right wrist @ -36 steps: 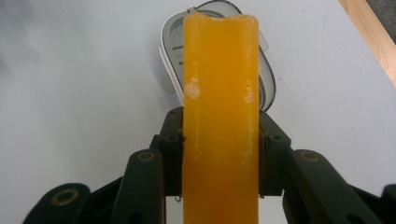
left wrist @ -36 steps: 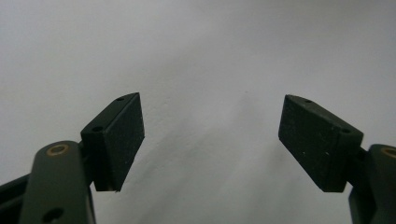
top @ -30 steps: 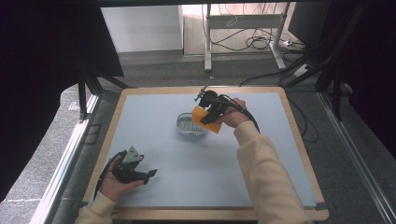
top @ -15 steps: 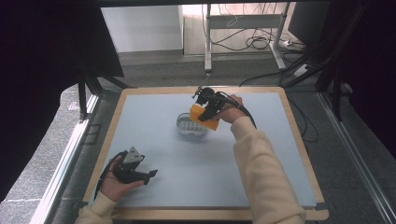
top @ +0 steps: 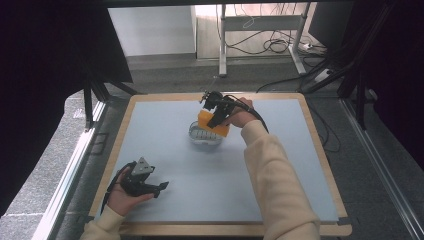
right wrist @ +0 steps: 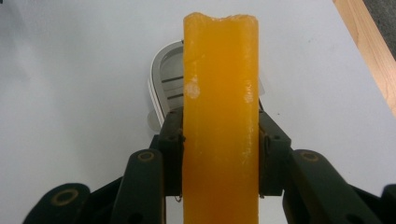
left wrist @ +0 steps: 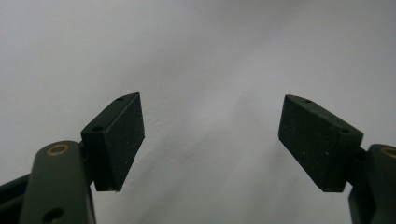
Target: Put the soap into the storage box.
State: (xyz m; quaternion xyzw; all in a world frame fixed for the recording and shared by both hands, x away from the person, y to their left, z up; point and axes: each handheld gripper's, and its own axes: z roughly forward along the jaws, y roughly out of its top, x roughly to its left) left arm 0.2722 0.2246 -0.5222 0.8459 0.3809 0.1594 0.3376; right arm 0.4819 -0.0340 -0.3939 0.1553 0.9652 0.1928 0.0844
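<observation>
right gripper view has the right tool (right wrist: 219, 154) clamped on an orange block (right wrist: 220, 116) above a white dish (right wrist: 166, 86), while the left tool (left wrist: 210, 140) gapes wide over the worktop (left wrist: 210, 46).

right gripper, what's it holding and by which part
The right gripper is shut on an orange translucent soap-like block, its pads pressing the two broad faces near the block's lower end, above a white slotted dish.

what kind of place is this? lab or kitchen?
Likely a lab or recording workspace, not a kitchen: a wood-edged table with a plain blue-grey top, dark curtains at both sides, and loose cables on the floor behind it.
</observation>
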